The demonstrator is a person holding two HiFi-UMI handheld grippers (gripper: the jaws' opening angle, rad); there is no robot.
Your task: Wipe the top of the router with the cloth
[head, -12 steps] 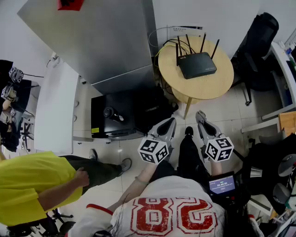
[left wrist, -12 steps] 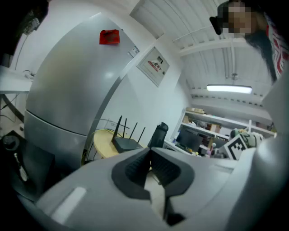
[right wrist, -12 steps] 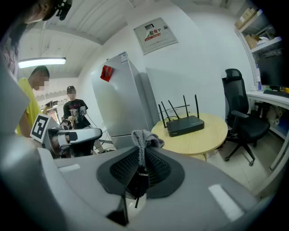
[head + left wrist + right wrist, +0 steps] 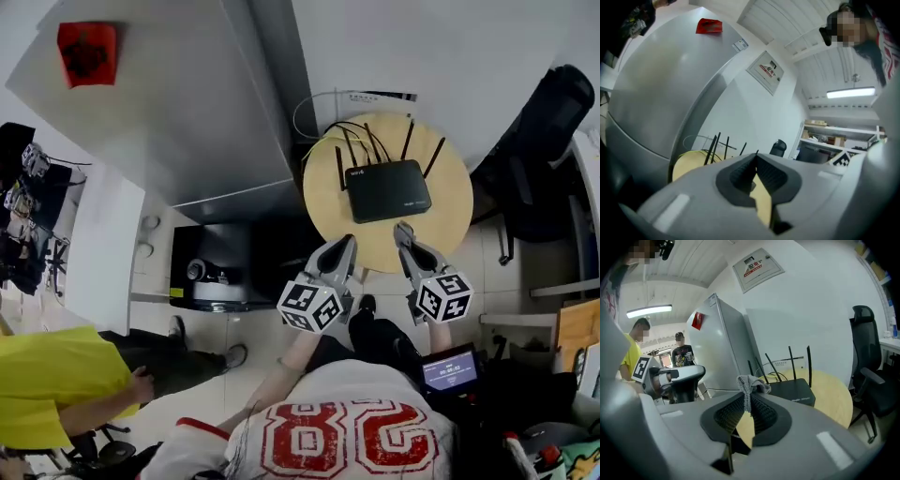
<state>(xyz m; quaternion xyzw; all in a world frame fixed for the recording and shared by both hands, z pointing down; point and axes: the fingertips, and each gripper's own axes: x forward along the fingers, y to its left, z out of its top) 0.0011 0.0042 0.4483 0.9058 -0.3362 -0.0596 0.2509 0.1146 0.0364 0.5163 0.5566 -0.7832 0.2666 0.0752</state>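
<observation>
A black router (image 4: 387, 190) with several upright antennas lies on a round wooden table (image 4: 452, 223). My right gripper (image 4: 404, 231) is at the table's near edge, just short of the router, and is shut on a small grey cloth (image 4: 751, 382) that bunches above its tips. In the right gripper view (image 4: 746, 398) the router (image 4: 793, 390) lies straight ahead on the table (image 4: 834, 401). My left gripper (image 4: 345, 247) hangs level with it at the table's near left edge, shut and empty. The left gripper view (image 4: 756, 160) shows only the antennas (image 4: 714, 148) and the table top (image 4: 689, 165).
A tall grey cabinet (image 4: 169, 103) stands left of the table, with a black box (image 4: 216, 267) on the floor below it. Cables (image 4: 317, 114) loop behind the router. A black office chair (image 4: 548, 112) is at the right. A person in yellow (image 4: 47, 394) stands at lower left.
The table and router have come closer in the head view. Both gripper tips now reach the table's near edge instead of hanging over the floor.
</observation>
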